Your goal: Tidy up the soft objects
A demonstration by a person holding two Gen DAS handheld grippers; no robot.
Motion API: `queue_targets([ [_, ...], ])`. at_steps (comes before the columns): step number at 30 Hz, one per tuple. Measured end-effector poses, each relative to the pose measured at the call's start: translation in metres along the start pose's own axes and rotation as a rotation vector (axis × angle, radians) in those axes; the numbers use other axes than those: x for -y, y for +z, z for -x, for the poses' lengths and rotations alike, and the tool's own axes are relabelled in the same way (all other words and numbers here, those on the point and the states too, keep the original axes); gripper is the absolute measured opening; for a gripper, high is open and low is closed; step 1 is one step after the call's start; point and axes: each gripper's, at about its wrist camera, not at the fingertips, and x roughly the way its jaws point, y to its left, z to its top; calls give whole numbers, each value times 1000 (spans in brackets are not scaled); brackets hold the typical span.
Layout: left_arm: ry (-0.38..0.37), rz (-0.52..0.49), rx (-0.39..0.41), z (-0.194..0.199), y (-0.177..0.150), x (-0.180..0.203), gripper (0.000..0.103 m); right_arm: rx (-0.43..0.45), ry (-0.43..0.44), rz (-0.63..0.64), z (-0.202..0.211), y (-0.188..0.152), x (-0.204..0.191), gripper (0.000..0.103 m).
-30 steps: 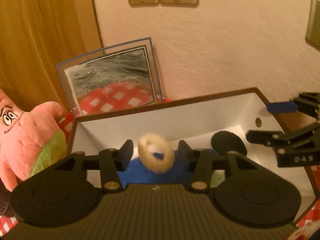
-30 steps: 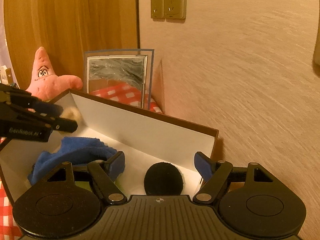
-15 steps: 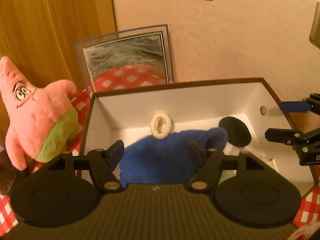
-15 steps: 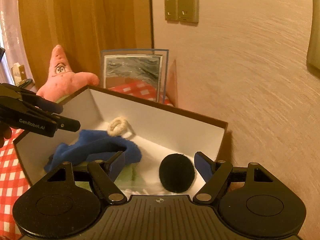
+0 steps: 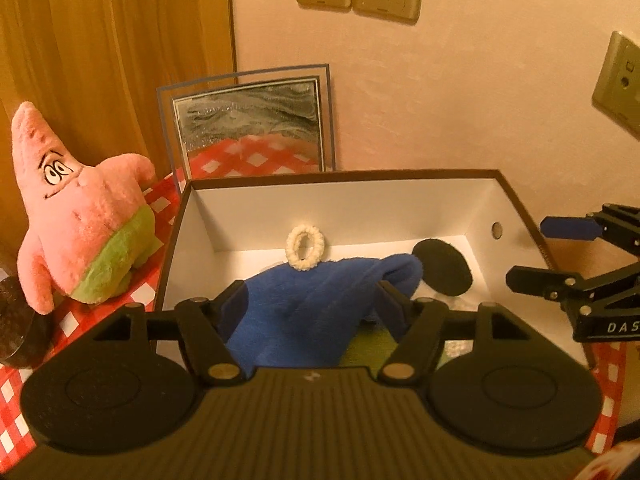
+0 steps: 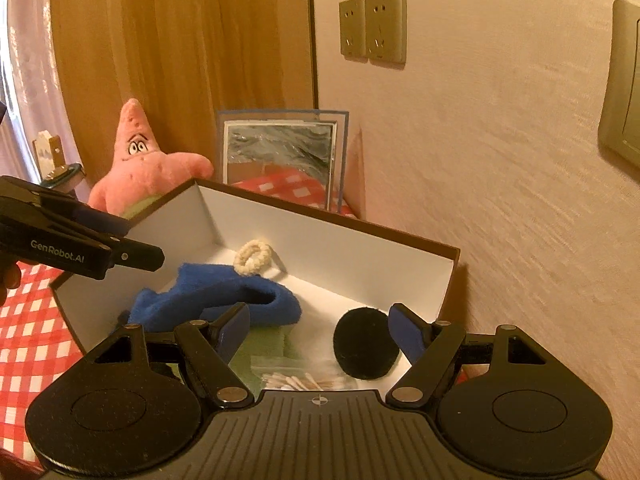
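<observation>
Cardboard box (image 5: 516,204), white inside, on the red-check desk (image 6: 28,332) holds blue fleece cloth (image 5: 320,304), black round pad (image 6: 366,344) and cream fuzzy ring (image 5: 305,247), while pink star plush (image 5: 80,236) sits outside, left, nearest left gripper (image 5: 316,300); right gripper (image 6: 320,332) fingers also apart, empty.

Black gripper (image 6: 320,324), blue pads (image 6: 404,330)

Checked tablecloth (image 5: 160,204) carries box (image 5: 344,178), pink plush (image 5: 84,236), frame (image 5: 248,124).
</observation>
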Motion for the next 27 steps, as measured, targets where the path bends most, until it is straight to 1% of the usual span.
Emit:
queue_targets([
  [7,0,19,32,26,-2,9,69,32,14,-5,23,1,-4,76],
  [15,0,37,69,66,-15,22,70,65,35,-30,58,-5,-11,76],
  [22,17,43,85,104,-33,33,70,87,43,-47,93,-16,-24,76],
  [24,28,43,97,118,-39,36,75,94,42,-58,104,-19,-28,76],
  [27,56,28,123,139,-48,41,76,103,40,-83,121,-24,-31,76],
])
